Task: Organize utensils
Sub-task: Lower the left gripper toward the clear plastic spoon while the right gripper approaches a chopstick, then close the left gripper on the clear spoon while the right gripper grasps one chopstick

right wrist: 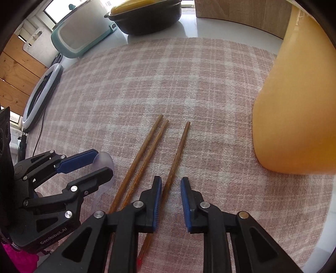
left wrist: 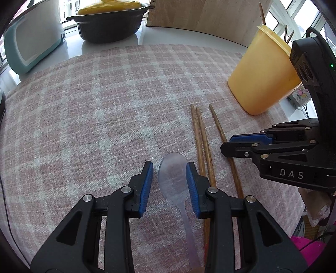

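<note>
On a checked cloth (left wrist: 94,105), the left gripper (left wrist: 169,178) straddles a clear plastic spoon (left wrist: 174,178), jaws parted, while the right gripper (right wrist: 171,193), also parted, brackets 1 of 3 chopsticks (right wrist: 178,155). Pickup looks underway; closing comes next, then the yellow cup (left wrist: 262,73). Spoon and sticks lie lengthwise, bowl and tips pointing away.

Light: bright daylight from windows (left wrist: 298,12) beyond my fingertips
Glare: on the white countertop (left wrist: 147,35) ahead
Edges: fisheye bending, dark corners
Focus: sharp; soft shadows under my fingers (left wrist: 147,180)
</note>
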Motion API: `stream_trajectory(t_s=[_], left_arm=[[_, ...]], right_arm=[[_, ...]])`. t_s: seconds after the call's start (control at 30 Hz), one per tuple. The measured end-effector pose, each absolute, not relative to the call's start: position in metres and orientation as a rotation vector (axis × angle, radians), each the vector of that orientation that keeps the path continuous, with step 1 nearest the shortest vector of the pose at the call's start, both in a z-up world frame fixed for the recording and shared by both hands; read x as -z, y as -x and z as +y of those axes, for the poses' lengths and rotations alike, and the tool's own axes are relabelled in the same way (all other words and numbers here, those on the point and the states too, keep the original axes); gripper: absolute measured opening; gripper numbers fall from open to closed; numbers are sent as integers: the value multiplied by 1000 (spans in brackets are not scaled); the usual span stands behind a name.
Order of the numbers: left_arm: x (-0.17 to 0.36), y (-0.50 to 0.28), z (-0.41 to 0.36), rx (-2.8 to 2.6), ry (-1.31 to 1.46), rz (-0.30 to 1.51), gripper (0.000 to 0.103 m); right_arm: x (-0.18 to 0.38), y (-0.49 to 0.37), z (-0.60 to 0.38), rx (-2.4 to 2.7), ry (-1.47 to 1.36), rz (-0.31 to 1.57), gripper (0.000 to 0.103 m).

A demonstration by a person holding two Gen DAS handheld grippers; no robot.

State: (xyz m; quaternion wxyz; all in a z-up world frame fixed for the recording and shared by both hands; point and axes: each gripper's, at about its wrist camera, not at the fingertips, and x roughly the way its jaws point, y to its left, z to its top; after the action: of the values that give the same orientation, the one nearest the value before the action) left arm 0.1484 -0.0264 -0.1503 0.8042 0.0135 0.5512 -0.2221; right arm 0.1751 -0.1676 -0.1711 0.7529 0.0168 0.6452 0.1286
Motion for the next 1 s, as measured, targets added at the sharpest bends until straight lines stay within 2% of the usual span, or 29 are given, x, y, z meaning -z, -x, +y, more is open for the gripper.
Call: stream_trajectory(t_s=[0.07, 0.1, 0.2, 0.3, 0.33, 0.47, 1.0], left_arm=[[151, -146, -33, 470, -68, 1165, 17], [152, -146, -35, 470, -78, 1160, 14], [153, -144, -40, 468, -80, 1147, 11], [151, -143, -36, 465, -65, 1136, 8], [151, -143, -36, 466, -58, 1132, 7], [142, -137, -29, 469, -40, 1118, 2], [102, -121, -14, 448, 30, 1043, 0]], right_arm=[[171, -179, -165, -273, -24, 1404, 18], [171, -181, -164, -270, -18, 1400, 18], [172, -187, -156, -259, 8, 1393, 18], [172, -189, -148, -249, 40, 1388, 14], [172, -189, -146, -245, 50, 1385, 8], [172, -188, -150, -260, 21, 1386, 6], [129, -150, -187, -379, -123, 1277, 3]])
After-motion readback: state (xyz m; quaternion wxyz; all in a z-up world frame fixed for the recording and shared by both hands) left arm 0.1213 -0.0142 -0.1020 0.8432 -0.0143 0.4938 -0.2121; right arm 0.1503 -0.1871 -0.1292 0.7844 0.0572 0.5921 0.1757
